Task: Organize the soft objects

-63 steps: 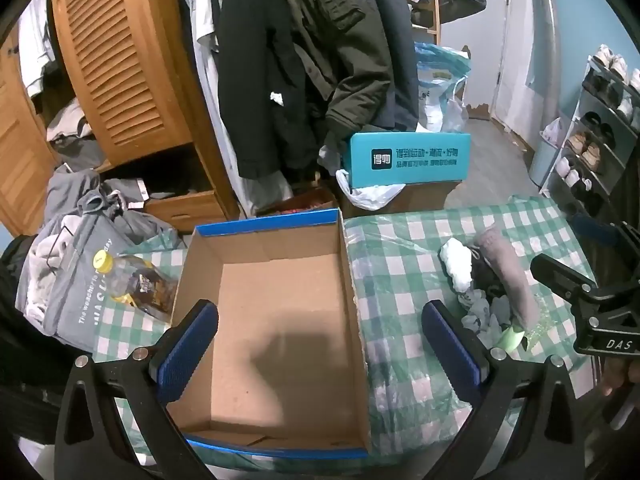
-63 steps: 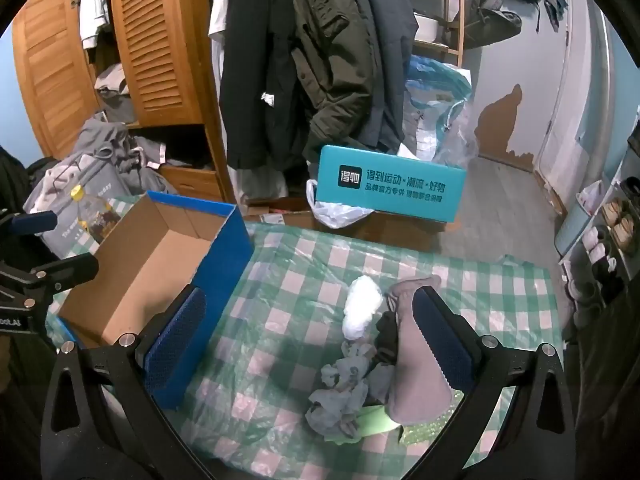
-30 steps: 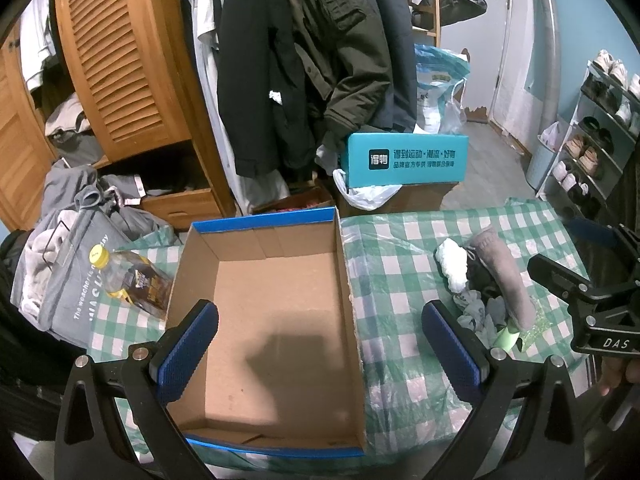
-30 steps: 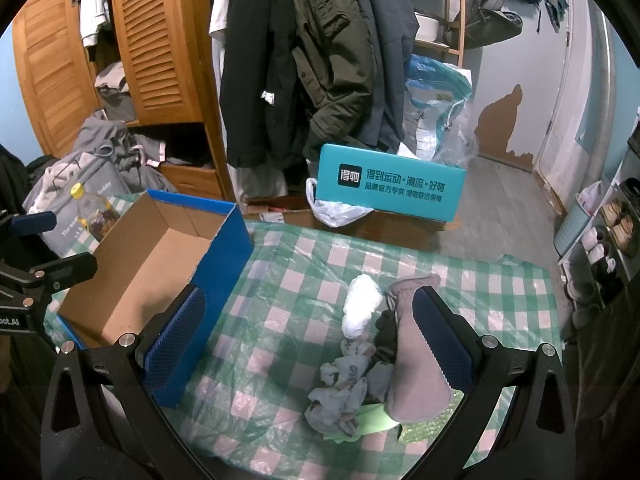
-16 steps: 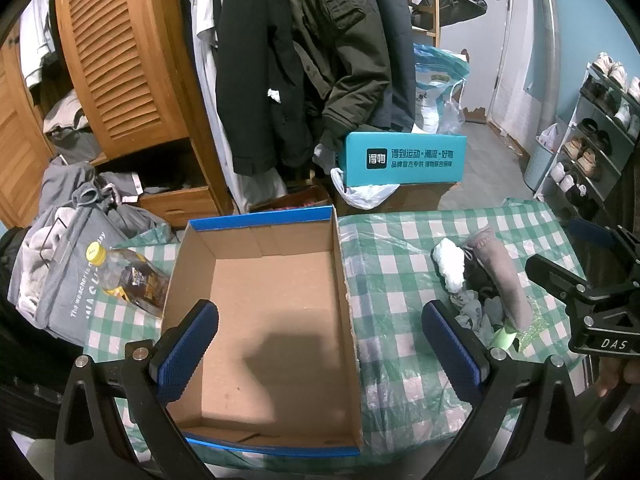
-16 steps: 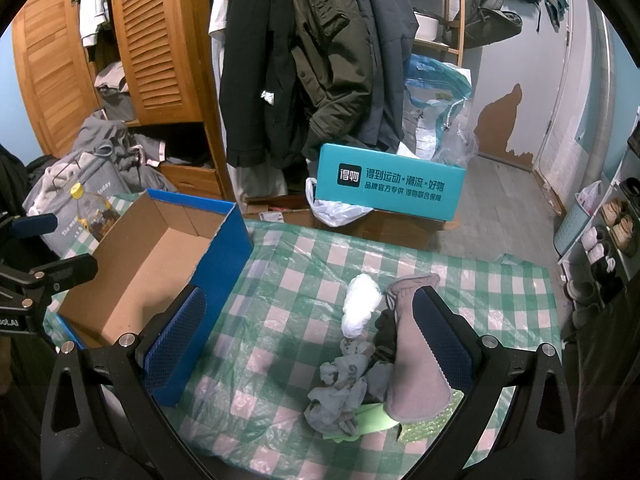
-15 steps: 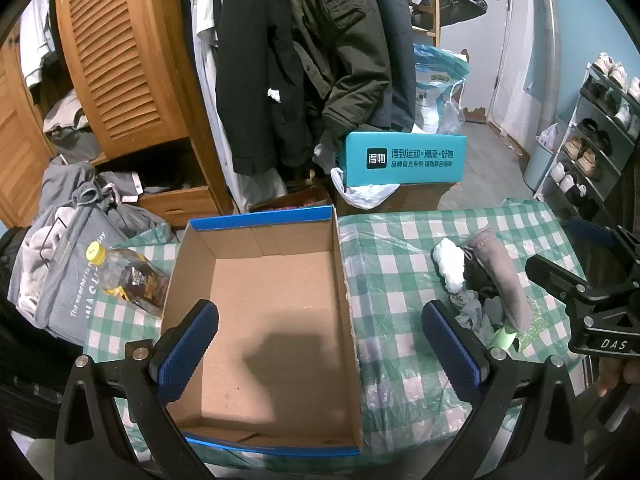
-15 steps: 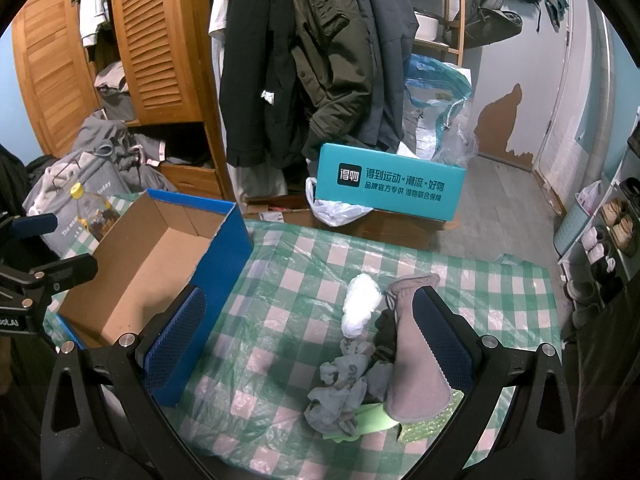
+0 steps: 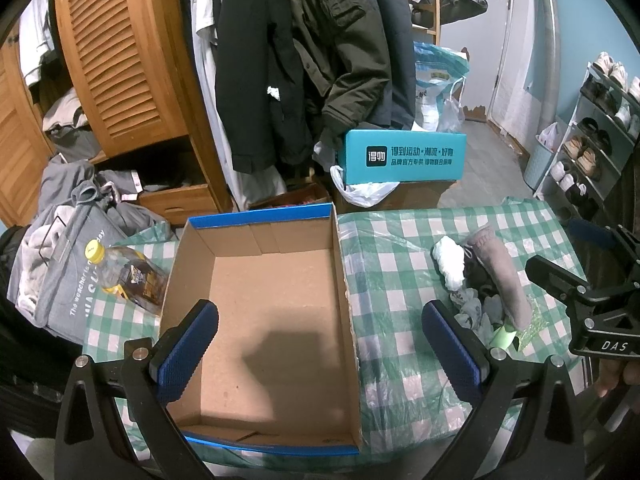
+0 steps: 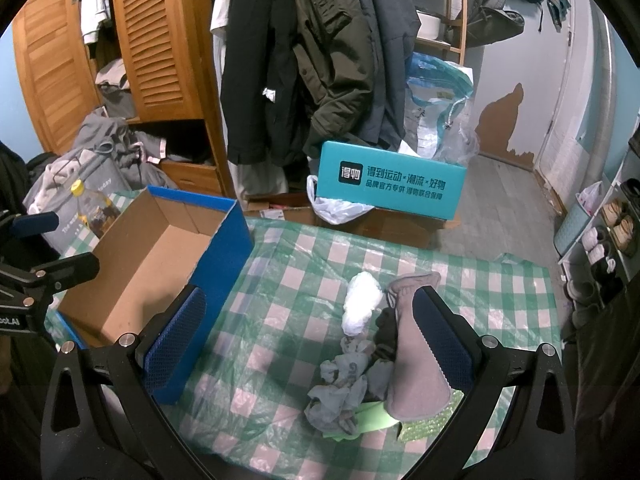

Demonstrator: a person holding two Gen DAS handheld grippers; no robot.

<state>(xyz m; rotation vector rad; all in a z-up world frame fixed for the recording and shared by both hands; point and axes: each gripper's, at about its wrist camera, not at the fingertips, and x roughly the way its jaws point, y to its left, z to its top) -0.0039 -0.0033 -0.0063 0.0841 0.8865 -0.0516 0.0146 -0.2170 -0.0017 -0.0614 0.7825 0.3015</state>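
So I had the cardboard box (image 9: 264, 312) parked empty under my left gripper (image 9: 318, 344) as the drop spot. My right gripper (image 10: 306, 342) hung above the sock pile (image 10: 380, 348) beside it, both spread wide, holding nothing, ready to grab.

Both tongs (image 9: 318, 354) (image 10: 308, 338) are black frames with silver screws and blue textured pads (image 9: 188, 350).

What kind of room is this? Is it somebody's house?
Probably a home, maybe an entry or closet area. Coats hang beside a wooden wardrobe, a shoe rack lines the wall, and a table with a green checked tablecloth stands in front.
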